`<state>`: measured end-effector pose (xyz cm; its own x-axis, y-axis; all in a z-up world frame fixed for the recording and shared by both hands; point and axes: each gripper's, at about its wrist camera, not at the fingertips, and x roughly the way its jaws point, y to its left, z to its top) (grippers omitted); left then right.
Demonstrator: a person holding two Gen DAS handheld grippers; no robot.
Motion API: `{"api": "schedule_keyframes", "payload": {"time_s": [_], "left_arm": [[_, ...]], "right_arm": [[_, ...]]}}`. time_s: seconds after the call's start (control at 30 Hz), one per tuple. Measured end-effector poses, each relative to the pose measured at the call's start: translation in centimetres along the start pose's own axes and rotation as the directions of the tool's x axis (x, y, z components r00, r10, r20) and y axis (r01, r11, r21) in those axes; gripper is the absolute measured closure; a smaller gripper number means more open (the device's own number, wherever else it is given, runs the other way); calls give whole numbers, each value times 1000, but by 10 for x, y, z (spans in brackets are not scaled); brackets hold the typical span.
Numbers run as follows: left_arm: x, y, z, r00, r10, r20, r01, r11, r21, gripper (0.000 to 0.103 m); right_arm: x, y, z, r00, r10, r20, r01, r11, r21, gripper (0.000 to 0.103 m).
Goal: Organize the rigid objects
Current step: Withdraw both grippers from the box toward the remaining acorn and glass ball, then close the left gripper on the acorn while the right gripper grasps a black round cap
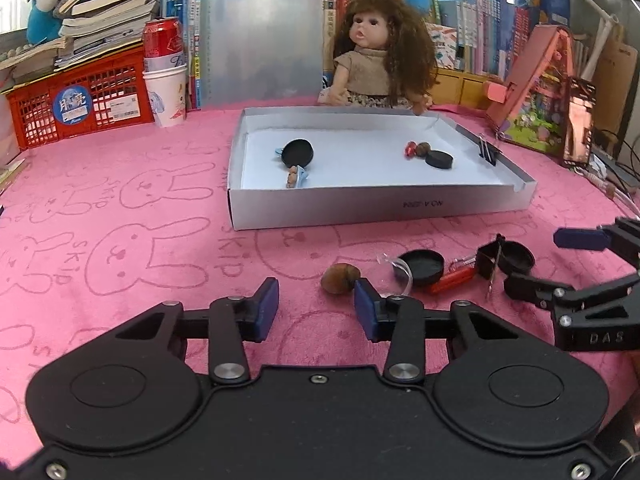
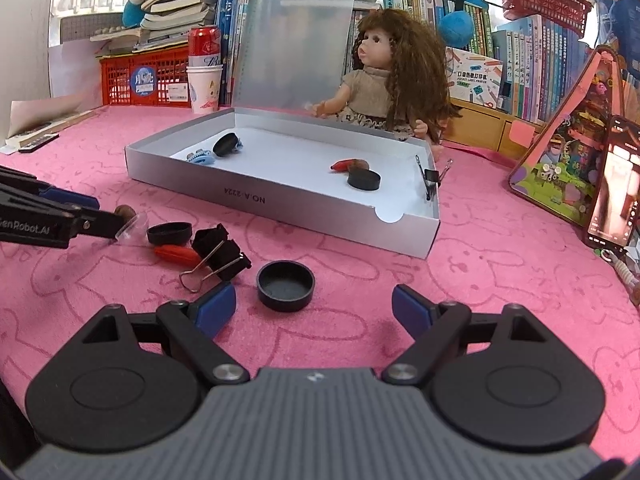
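A shallow white box (image 1: 376, 208) (image 2: 280, 204) lies open on the pink cloth and holds two black caps, a nut, a red piece, a small blue toy and a clipped-on binder clip (image 1: 489, 152). Loose on the cloth in front lie a brown nut (image 1: 340, 277), a black cap (image 1: 422, 266) (image 2: 169, 233), a red piece (image 1: 452, 280) (image 2: 176, 255), a black binder clip (image 1: 490, 264) (image 2: 220, 258) and another black cap (image 2: 285, 286) (image 1: 518, 257). My left gripper (image 1: 316, 308) is open, just short of the nut. My right gripper (image 2: 314, 310) is open, just short of the near cap.
A doll (image 1: 380, 52) (image 2: 384, 76) sits behind the box. A red crate (image 1: 80, 108), a paper cup with a can (image 1: 166, 80), books and a pink toy house (image 1: 540, 92) line the back. A phone (image 2: 612, 184) leans at the right.
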<state>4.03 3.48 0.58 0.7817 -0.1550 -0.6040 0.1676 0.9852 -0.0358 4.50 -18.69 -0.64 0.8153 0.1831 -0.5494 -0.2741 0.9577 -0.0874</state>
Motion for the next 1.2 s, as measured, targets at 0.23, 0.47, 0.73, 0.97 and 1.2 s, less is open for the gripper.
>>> {"api": "schedule_keyframes", "payload": {"time_s": [0.23, 0.47, 0.73, 0.97, 1.2], "left_arm": [[5, -1, 1, 1000, 11, 21, -10, 999, -46, 66], [12, -3, 5, 999, 17, 38, -14, 997, -80, 66], [19, -15, 4, 998, 35, 50, -32, 998, -50, 64], [20, -23, 1, 996, 59, 59, -58, 998, -27, 63], [13, -22, -3, 996, 64, 69, -61, 997, -35, 75]], "right_arm": [[2, -2, 0, 1000, 14, -15, -14, 1000, 20, 12], [4, -4, 2, 1000, 16, -21, -15, 999, 48, 15], [4, -3, 2, 1000, 20, -19, -18, 998, 68, 25], [4, 1, 2, 1000, 24, -3, -24, 997, 69, 38], [3, 2, 1, 999, 35, 6, -35, 998, 59, 44]]}}
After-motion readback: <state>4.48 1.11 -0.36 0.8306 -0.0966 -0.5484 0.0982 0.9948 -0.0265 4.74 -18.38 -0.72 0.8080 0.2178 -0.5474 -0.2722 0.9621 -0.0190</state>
